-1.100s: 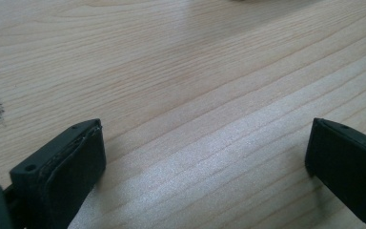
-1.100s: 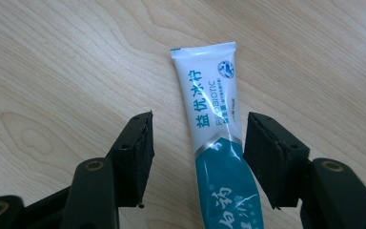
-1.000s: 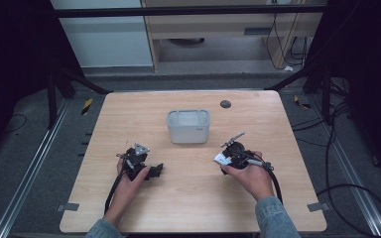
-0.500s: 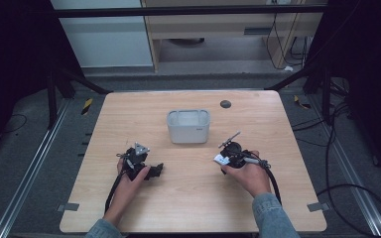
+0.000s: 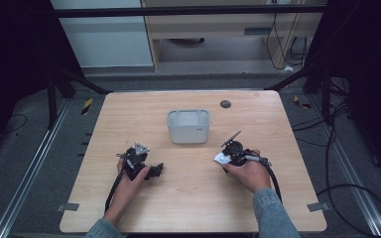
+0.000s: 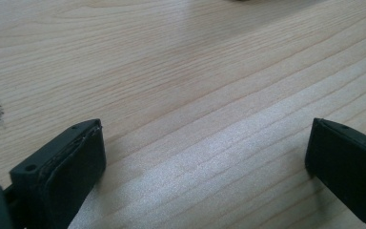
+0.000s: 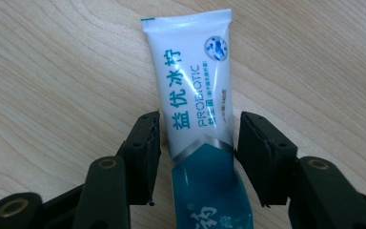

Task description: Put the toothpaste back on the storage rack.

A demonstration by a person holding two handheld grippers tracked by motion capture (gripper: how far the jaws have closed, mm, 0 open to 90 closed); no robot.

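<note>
A white and teal toothpaste tube (image 7: 195, 81) lies lengthwise between the black jaws of my right gripper (image 7: 198, 119), which press on its two sides; its flat crimped end points away over the wooden table. From the high view the tube (image 5: 221, 158) shows as a white patch at the front of the right gripper (image 5: 230, 154), right of the table's middle. My left gripper (image 5: 151, 171) rests low at the left. Its jaws stand wide apart over bare wood, with nothing between the fingertips (image 6: 83, 143).
A pale grey open bin (image 5: 188, 115) stands at the middle of the wooden table (image 5: 129, 114), beyond both grippers. A small dark round disc (image 5: 225, 104) sits near the far edge. Cables trail from each gripper toward the near edge.
The right hand has shifted slightly to the right and toward me with the tube. The left gripper has stayed in place.
</note>
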